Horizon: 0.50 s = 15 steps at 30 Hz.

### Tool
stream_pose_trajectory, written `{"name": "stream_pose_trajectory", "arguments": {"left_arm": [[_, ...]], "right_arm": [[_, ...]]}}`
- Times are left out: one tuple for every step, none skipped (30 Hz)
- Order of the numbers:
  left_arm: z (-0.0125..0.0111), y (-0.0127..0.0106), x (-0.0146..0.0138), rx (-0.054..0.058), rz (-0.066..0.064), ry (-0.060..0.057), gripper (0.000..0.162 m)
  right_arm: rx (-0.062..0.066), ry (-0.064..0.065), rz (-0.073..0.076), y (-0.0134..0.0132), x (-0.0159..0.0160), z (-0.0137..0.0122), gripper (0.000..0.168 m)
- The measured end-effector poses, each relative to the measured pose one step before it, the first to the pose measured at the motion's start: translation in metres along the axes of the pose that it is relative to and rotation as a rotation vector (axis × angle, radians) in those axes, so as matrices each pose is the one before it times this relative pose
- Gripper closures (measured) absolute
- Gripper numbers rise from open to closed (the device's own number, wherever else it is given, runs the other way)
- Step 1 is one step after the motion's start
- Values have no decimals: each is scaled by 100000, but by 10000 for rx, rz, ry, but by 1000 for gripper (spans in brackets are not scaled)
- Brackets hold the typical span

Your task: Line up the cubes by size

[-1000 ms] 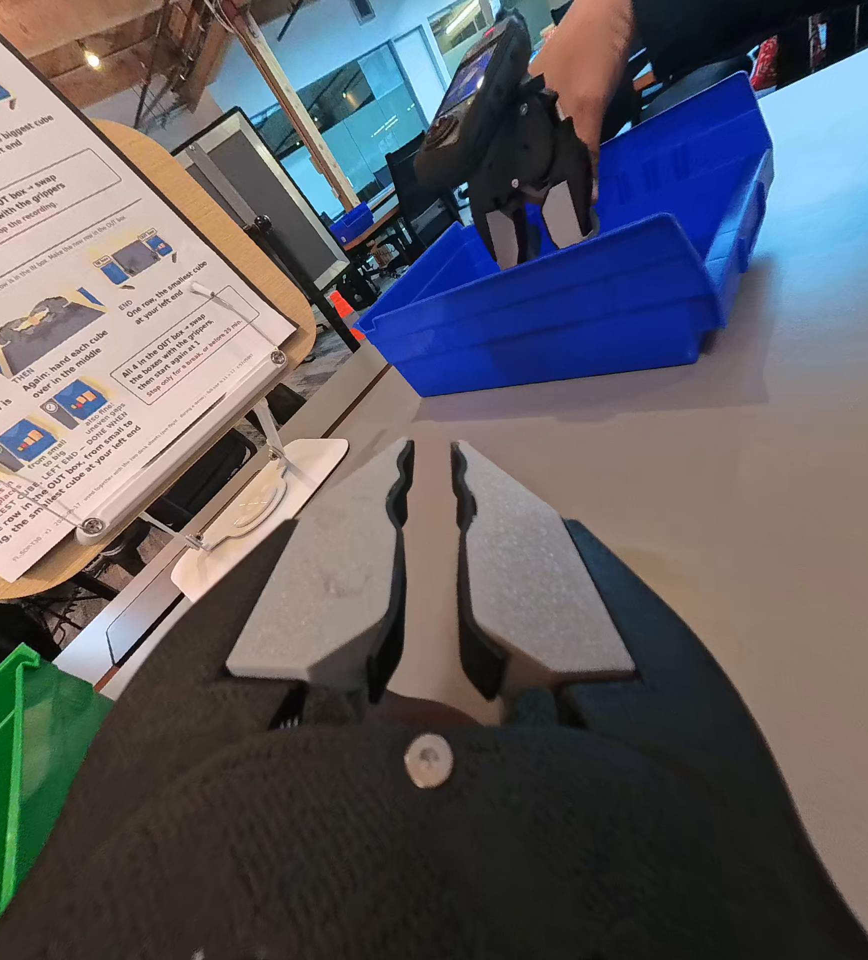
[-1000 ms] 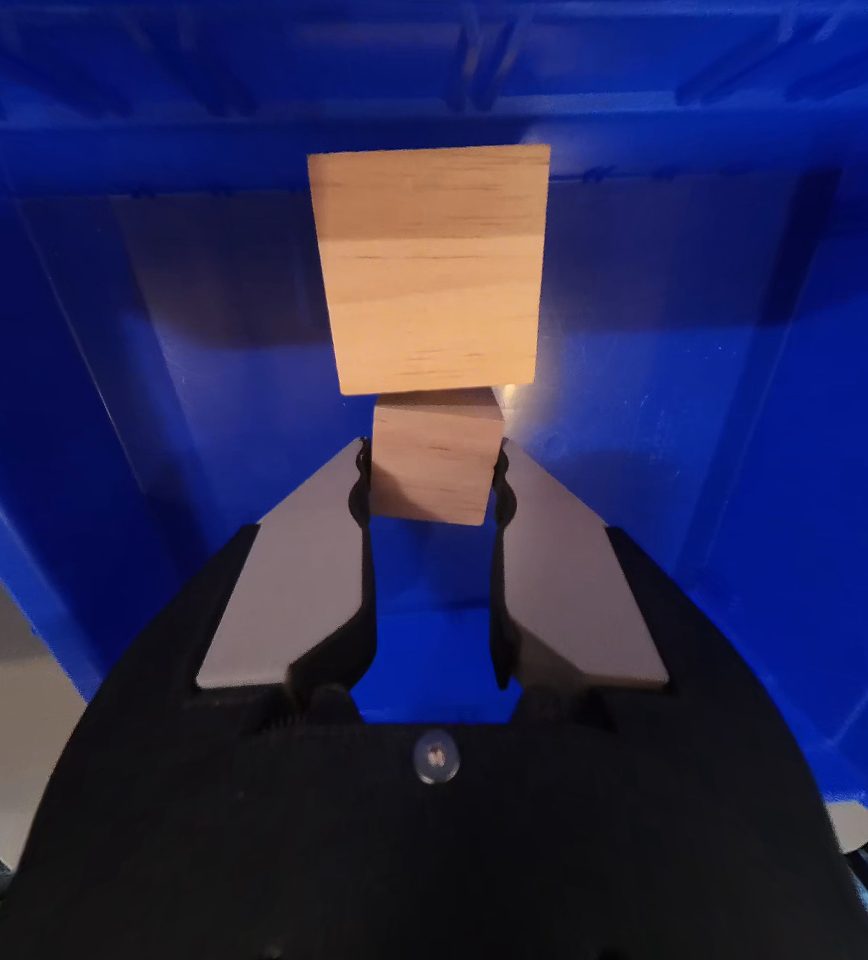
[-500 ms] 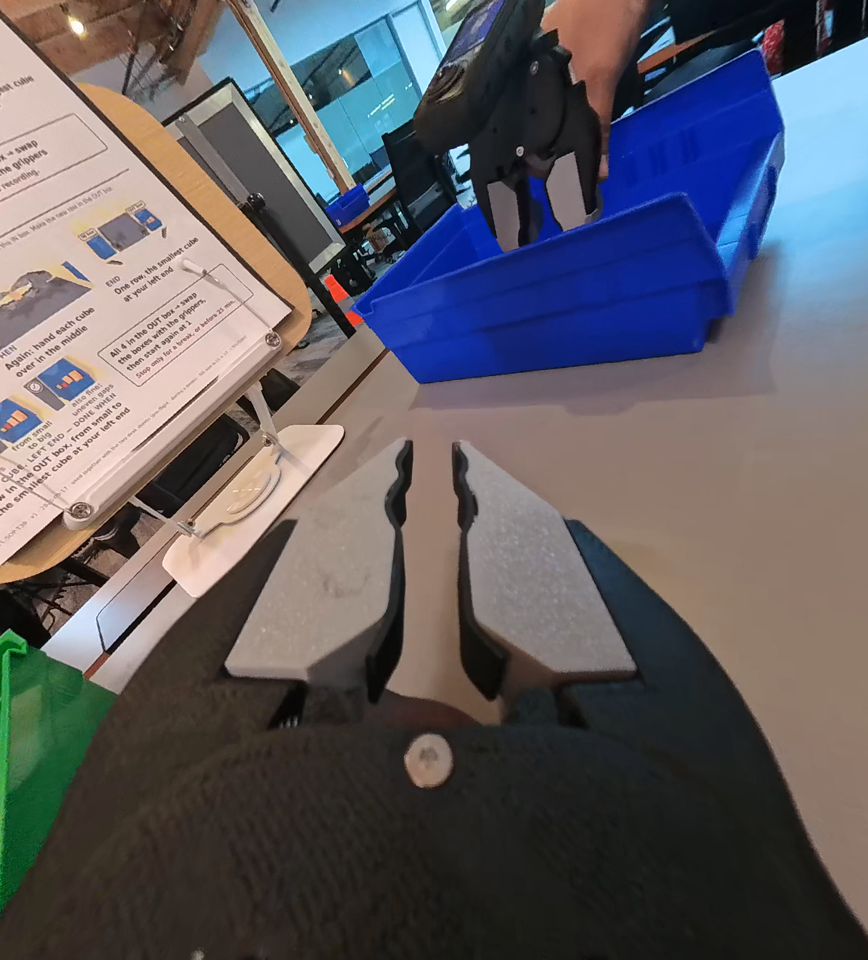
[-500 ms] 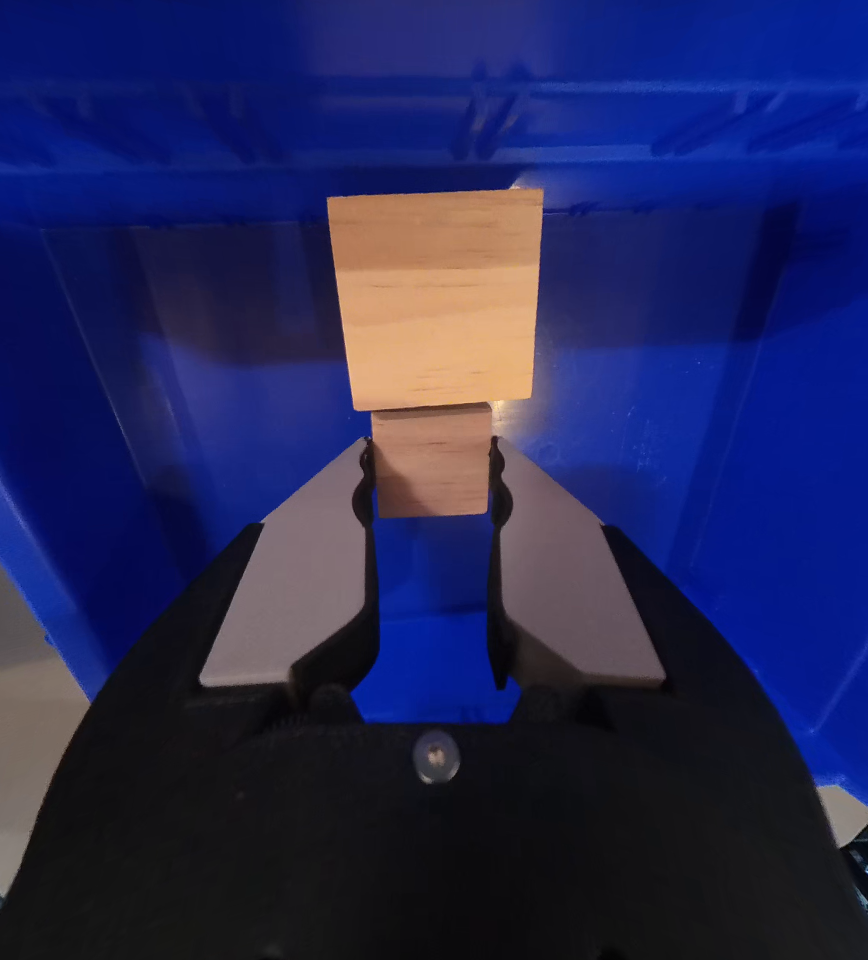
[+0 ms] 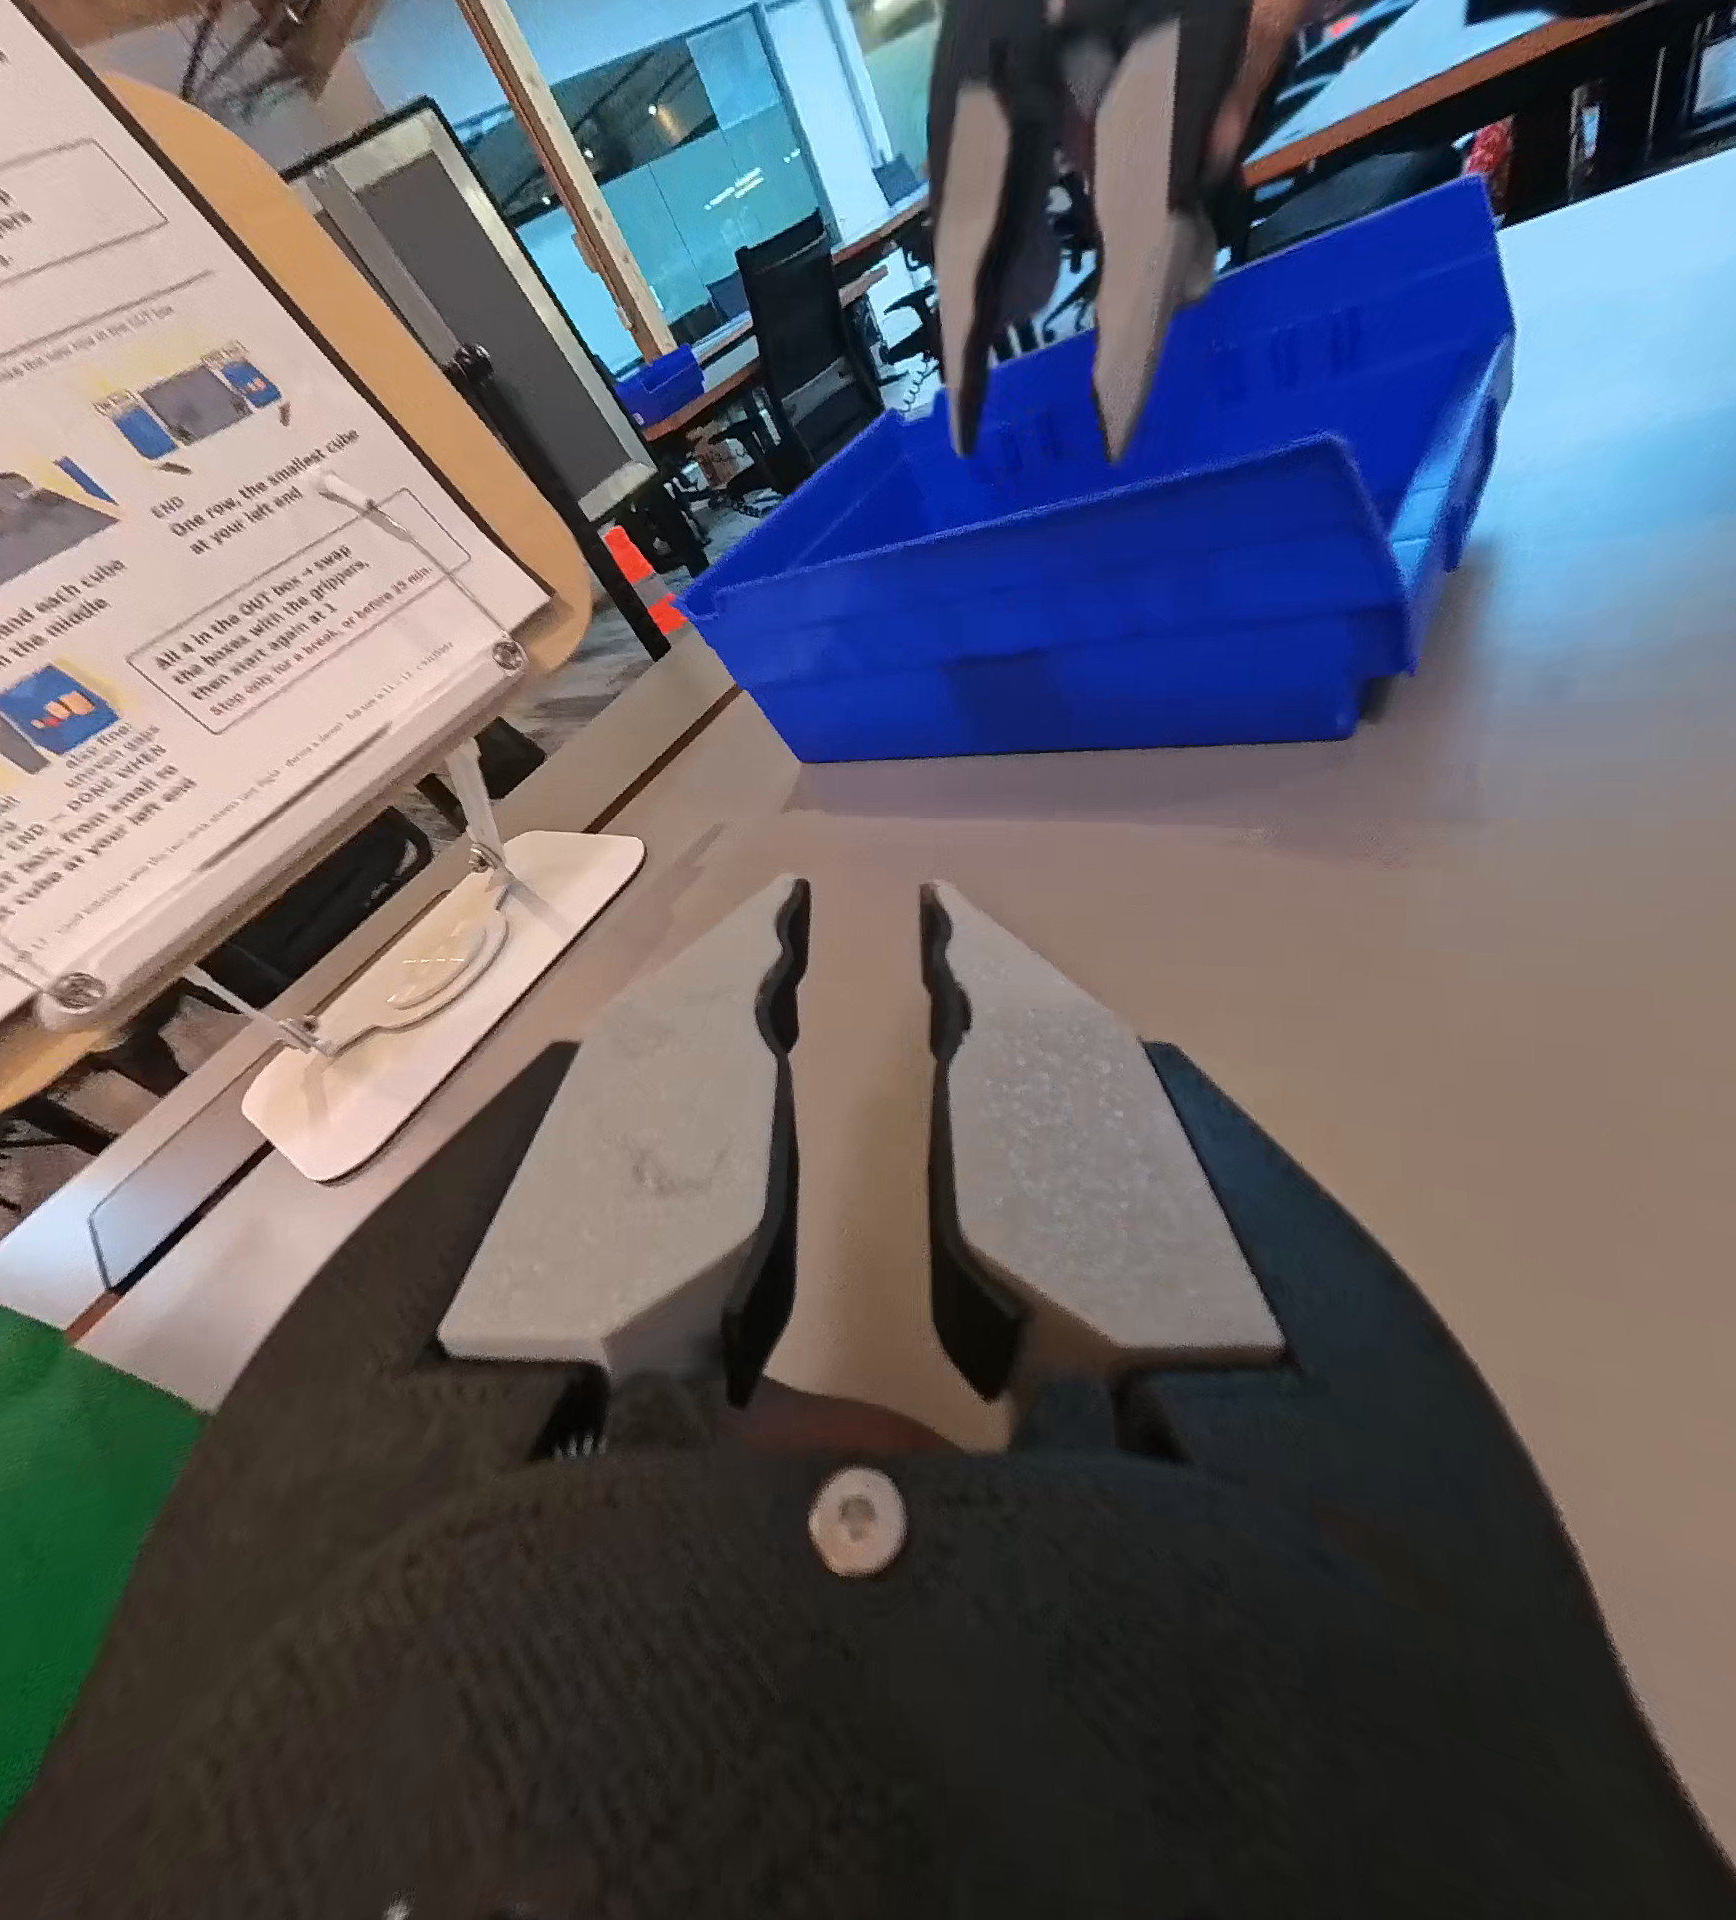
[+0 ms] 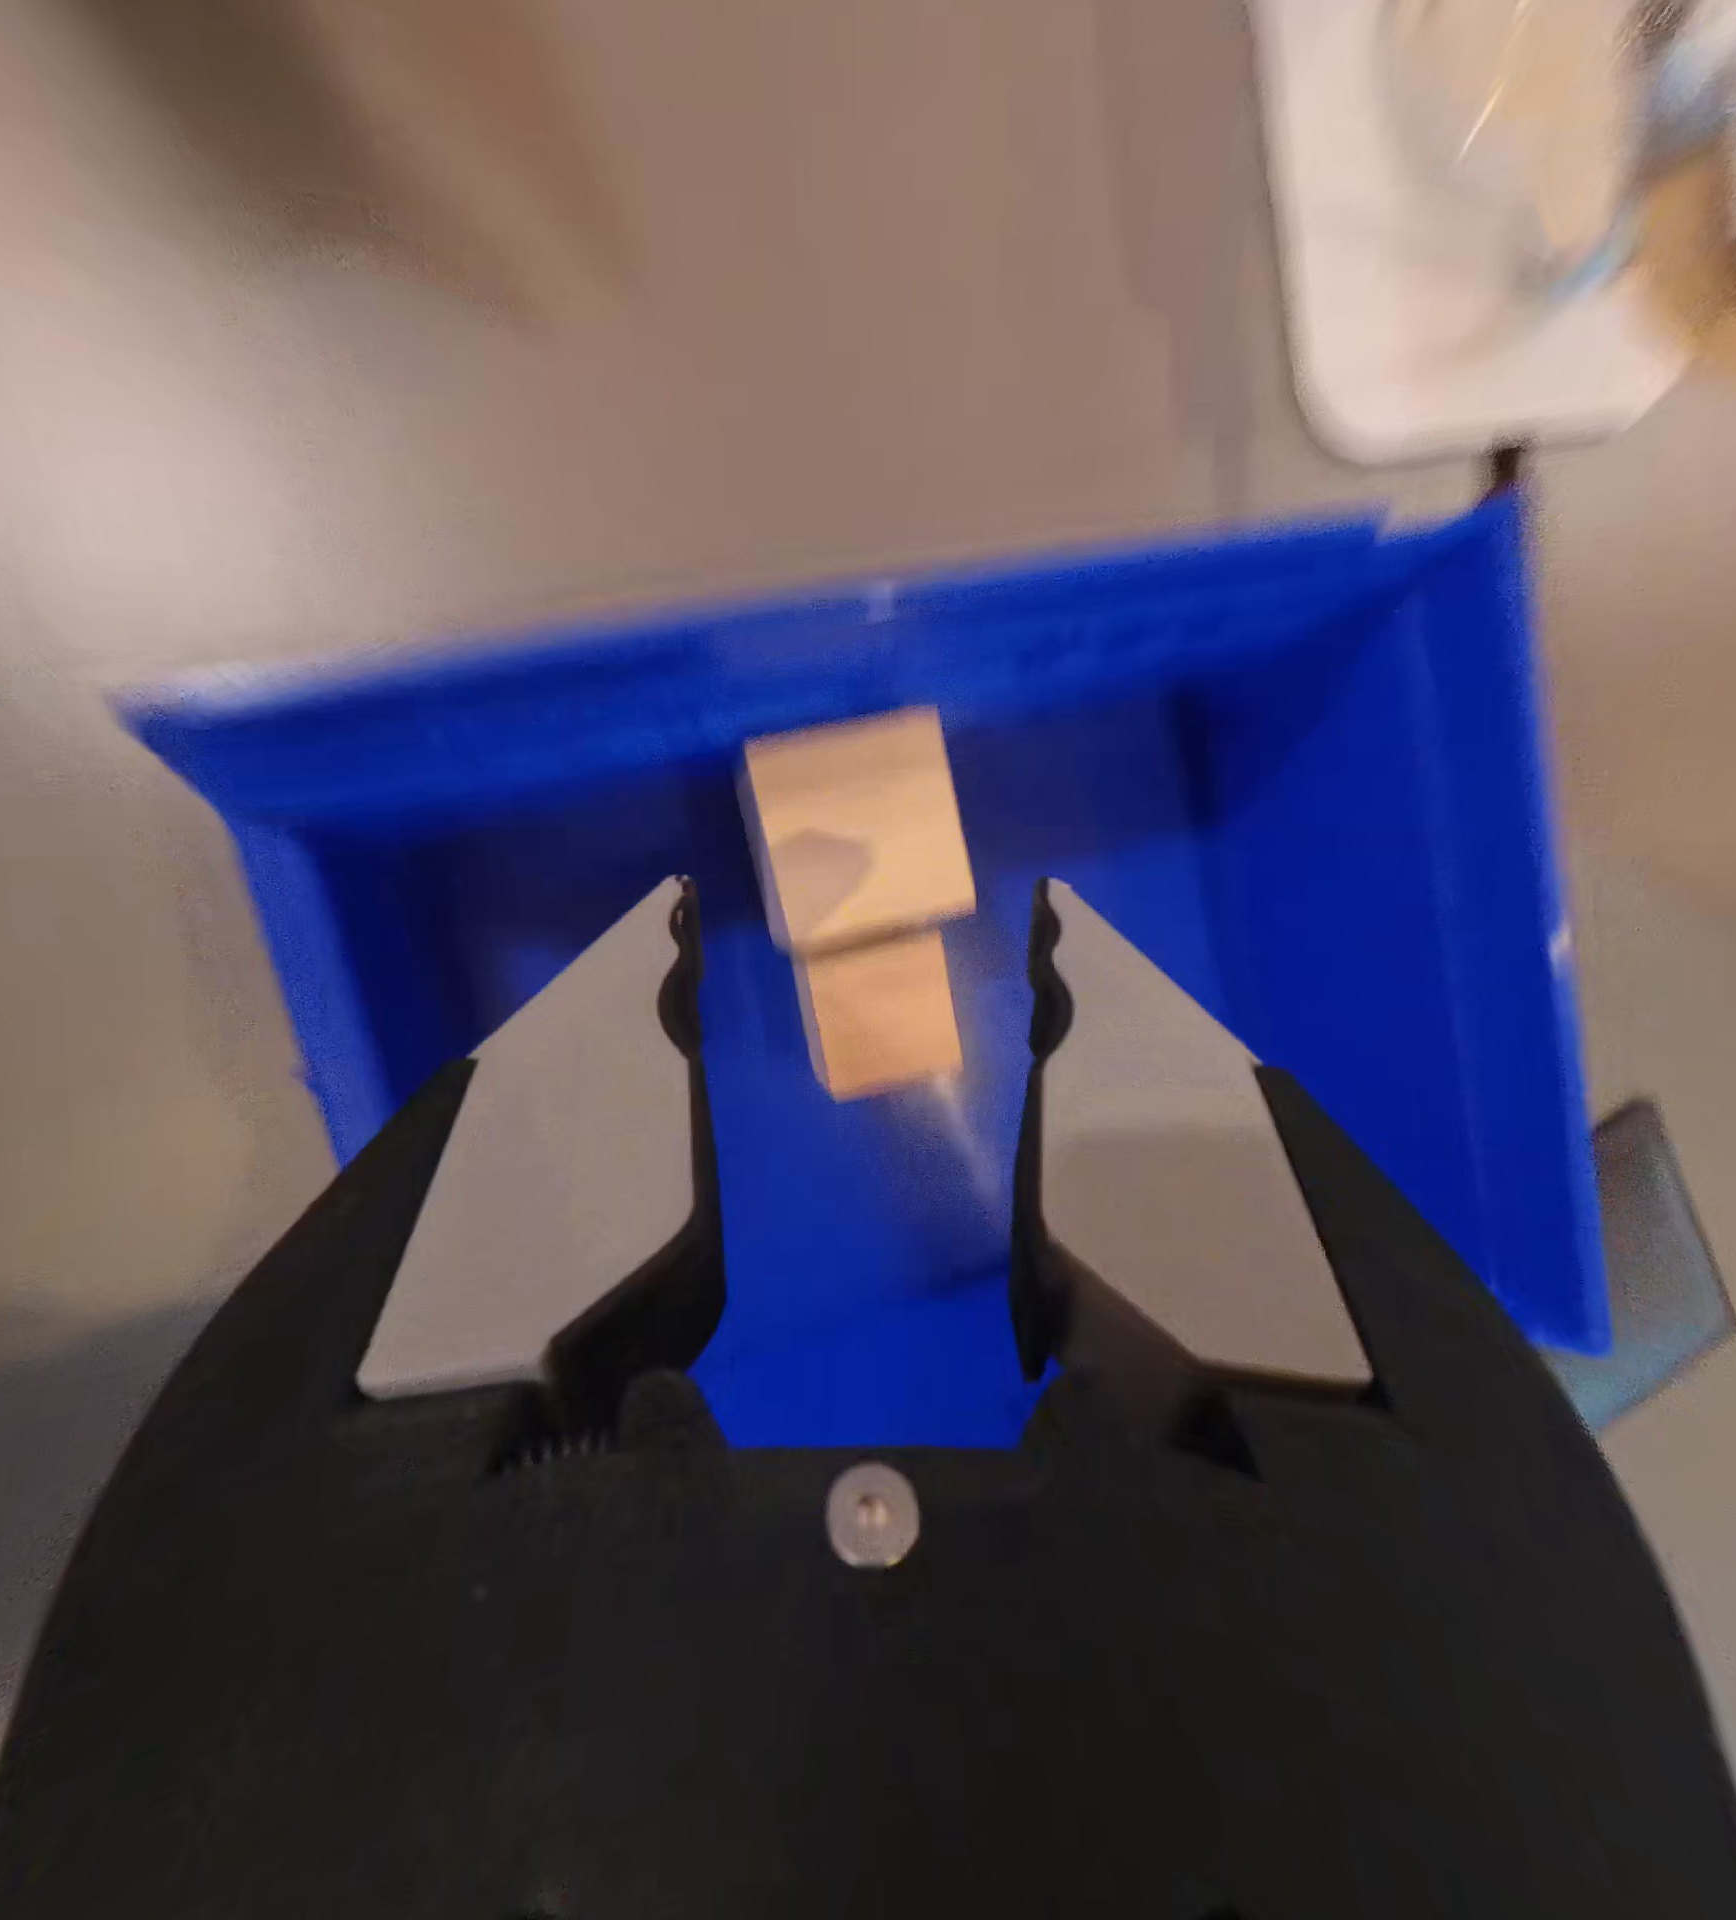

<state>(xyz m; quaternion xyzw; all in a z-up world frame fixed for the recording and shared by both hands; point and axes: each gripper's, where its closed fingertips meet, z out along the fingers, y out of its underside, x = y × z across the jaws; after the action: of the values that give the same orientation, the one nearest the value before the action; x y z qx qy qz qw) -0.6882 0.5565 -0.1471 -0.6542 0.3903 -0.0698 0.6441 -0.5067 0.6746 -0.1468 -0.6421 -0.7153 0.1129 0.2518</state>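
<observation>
Two wooden cubes lie in a blue bin (image 6: 1363, 935). The larger cube (image 6: 853, 821) is farther in, and the smaller cube (image 6: 885, 1023) touches its near side. My right gripper (image 6: 864, 894) is open and empty, held well above both cubes; this view is blurred. The right gripper also shows in the left wrist view (image 5: 1038, 447), above the blue bin (image 5: 1051, 644). My left gripper (image 5: 864, 899) hovers low over the grey table (image 5: 1466, 1039), short of the bin. Its jaws stand a narrow gap apart and hold nothing. The cubes are hidden in that view.
A second blue bin (image 5: 1363, 343) stands behind the first. An instruction sheet on a stand (image 5: 168, 520) with a white base (image 5: 448, 997) is at the table's left edge. A green bin (image 5: 12, 1507) is at the lower left.
My right gripper let go of the smaller cube, opened wide and rose out of the bin. My left gripper's jaws parted slightly.
</observation>
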Motion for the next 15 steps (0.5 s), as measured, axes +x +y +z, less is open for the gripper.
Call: {"name": "stream_pose_trajectory", "arguments": {"left_arm": [[13,22,199,-41,-152,149,140],[27,34,213,-32,-110,134,138],[45,53,181,-30,-49,90,137],[45,91,210,-58,-1,85,136],[54,87,215,-70,2,79,134],[8,49,237,-44,-53,100,131],[-50,4,238,-34,-133,117,130],[-167,-17,101,-45,-173,46,129],[-360,-108,-61,-55,-159,-59,127],[-602,-339,-121,-23,-140,-76,126],[-857,-543,-197,25,-162,-53,125],[-1039,-540,-465,-49,-205,-92,125],[-1158,-419,-785,-193,-146,-126,125],[-1293,-413,-959,-245,-8,-77,124],[-1379,-389,-1108,-253,147,7,123]], "right_arm": [[1220,230,231,-2453,-593,-1302,107],[1187,383,288,-2579,-604,-1073,108],[1162,514,311,-2613,-637,-828,106],[1342,517,438,-2704,-818,-567,102],[1429,318,560,-2486,-1266,-268,102],[1299,-13,568,-1939,-1819,74,106],[1060,-230,541,-1191,-2074,400,110],[761,-315,484,-392,-2029,713,111],[379,-395,397,420,-1886,953,110],[38,-281,341,1090,-1390,1125,110],[-202,-140,233,1472,-853,1192,106],[-275,-78,89,1544,-517,1160,103],[-254,-102,-98,1448,-393,1078,101],[-247,-110,-200,1323,-299,931,101],[-183,-56,-154,1153,-126,728,101]]}}
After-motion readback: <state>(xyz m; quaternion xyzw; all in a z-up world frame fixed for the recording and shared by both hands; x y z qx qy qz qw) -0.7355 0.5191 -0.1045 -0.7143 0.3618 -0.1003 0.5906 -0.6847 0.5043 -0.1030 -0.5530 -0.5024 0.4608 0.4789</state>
